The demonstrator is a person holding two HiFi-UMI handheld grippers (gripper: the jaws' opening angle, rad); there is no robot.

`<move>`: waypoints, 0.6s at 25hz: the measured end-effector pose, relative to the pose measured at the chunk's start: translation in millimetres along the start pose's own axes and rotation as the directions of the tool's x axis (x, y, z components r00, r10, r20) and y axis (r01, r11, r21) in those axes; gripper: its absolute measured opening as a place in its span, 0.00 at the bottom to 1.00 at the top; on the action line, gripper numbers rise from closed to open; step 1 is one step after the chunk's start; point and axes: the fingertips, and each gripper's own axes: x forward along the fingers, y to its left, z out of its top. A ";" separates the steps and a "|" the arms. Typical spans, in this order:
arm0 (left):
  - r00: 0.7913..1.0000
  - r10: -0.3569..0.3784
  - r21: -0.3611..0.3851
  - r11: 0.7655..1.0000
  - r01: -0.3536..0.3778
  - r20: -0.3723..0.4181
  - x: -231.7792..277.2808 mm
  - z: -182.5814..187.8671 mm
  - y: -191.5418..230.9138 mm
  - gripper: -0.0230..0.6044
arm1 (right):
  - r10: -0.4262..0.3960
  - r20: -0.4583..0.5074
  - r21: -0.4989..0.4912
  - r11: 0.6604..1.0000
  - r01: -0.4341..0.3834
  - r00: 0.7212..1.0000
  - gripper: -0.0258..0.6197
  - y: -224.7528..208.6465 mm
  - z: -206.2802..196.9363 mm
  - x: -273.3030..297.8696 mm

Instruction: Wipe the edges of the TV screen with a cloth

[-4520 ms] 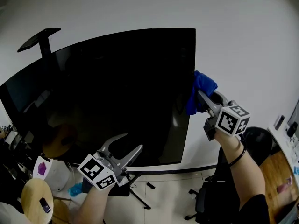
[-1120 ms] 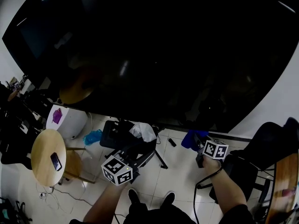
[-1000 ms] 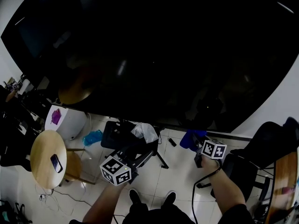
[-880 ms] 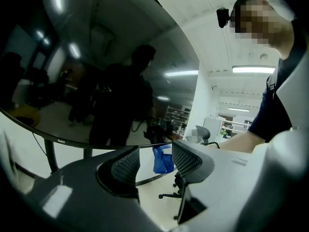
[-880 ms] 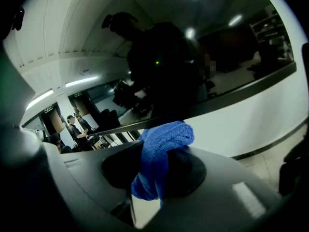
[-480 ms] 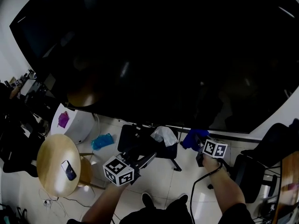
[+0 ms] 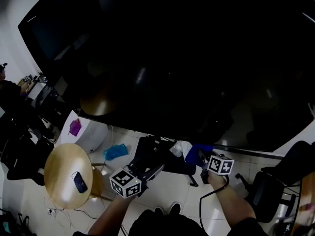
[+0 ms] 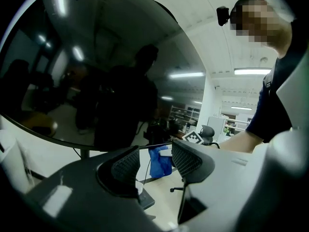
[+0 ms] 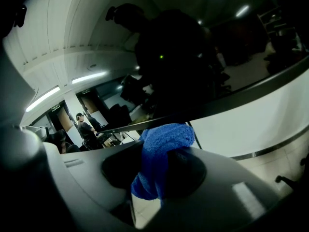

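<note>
The big black TV screen point(image 7: 187, 58) fills the upper part of the head view; its bottom edge point(image 7: 231, 146) runs down to the right. My right gripper point(image 7: 201, 156) is shut on a blue cloth point(image 7: 196, 151) just under that edge. In the right gripper view the cloth point(image 9: 161, 153) bulges up from between the jaws of the right gripper point(image 9: 161, 170), and its top meets the TV's lower edge point(image 9: 231, 100). My left gripper point(image 7: 153, 170) hangs lower left, open with nothing in it point(image 8: 155, 159); the cloth point(image 8: 158, 164) shows beyond its fingers.
The black TV stand base point(image 7: 157, 156) and a crumpled white bag point(image 7: 181, 148) lie on the floor under the screen. At left are a round wooden stool point(image 7: 61, 173) with a phone point(image 7: 78, 182), a white bin point(image 7: 91, 132) and a teal bag point(image 7: 115, 151). An office chair point(image 7: 268, 195) stands right.
Both grippers have slid left along the TV's bottom edge, and the cloth is now closer to the stand base. The jaws look the same in every frame.
</note>
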 end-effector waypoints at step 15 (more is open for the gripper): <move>0.995 -0.091 -0.022 0.996 0.090 -0.037 -76.3 -6.3 121.3 0.35 | -0.099 0.067 0.073 0.993 0.094 0.993 0.23 74.2 -17.4 77.3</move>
